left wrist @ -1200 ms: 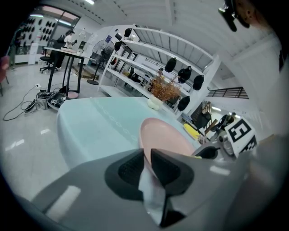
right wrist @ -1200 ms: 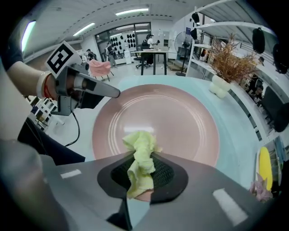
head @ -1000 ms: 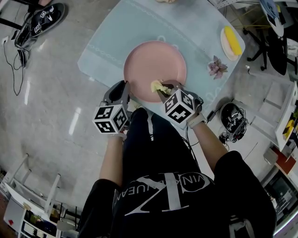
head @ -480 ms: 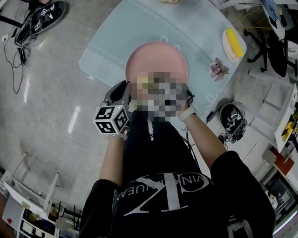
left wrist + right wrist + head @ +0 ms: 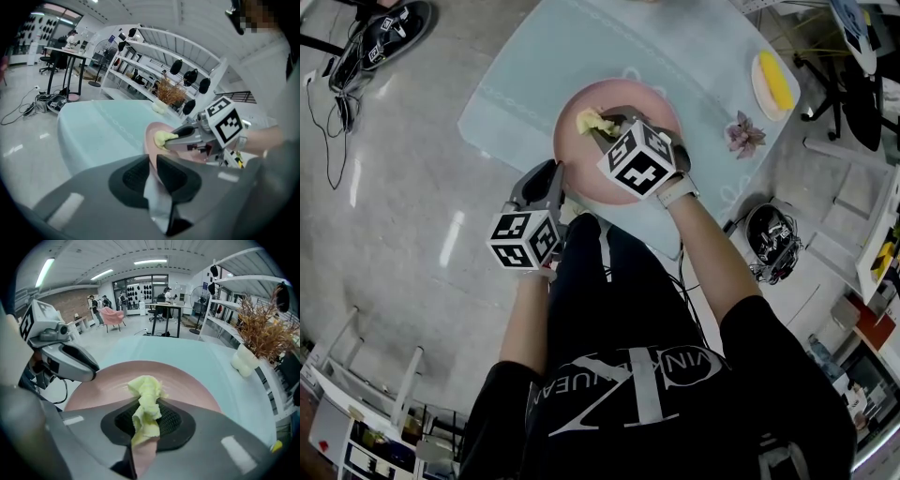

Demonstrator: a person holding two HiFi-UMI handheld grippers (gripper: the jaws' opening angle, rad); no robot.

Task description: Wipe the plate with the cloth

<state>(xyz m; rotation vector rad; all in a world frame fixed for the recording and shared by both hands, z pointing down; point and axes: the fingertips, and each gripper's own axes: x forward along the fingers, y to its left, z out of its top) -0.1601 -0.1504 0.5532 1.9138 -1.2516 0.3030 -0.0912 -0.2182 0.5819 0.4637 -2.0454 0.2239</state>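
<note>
Plate (image 5: 577, 156) is sitting on the pale teal table (image 5: 520, 84), with both tongs on it. The left tongs (image 5: 555, 174) are closed on the plate's near rim; in the left gripper view the pink edge runs straight into the gap between the jaws (image 5: 152, 164), so that side is just the anchor.

What's changed: the right tongs (image 5: 606, 126) are clamped on the yellow cloth (image 5: 591, 121), and a second ago they were down at the near edge of the plate, just ahead of the left tongs. Now they've swept up and across, so the cloth is out past the left tongs on the far-left part of the plate. The left tongs haven't budged. In the right gripper view the cloth (image 5: 146, 401) bunches up out of the closed jaws (image 5: 146, 417), with the plate surface right beyond it. I'd say the wiping is properly under way and one pass across the dish is done. I can't tell how clean it actually is, since I see no obvious dirt either way.

Writing-wise there's not much. The black shirt (image 5: 637, 384) has a big white interlocked-letter logo with lettering through it, upside down from the head camera. I can only make out "VIN" for sure. The marker cubes (image 5: 637, 159) only carry black-and-white square codes, no words.
</note>
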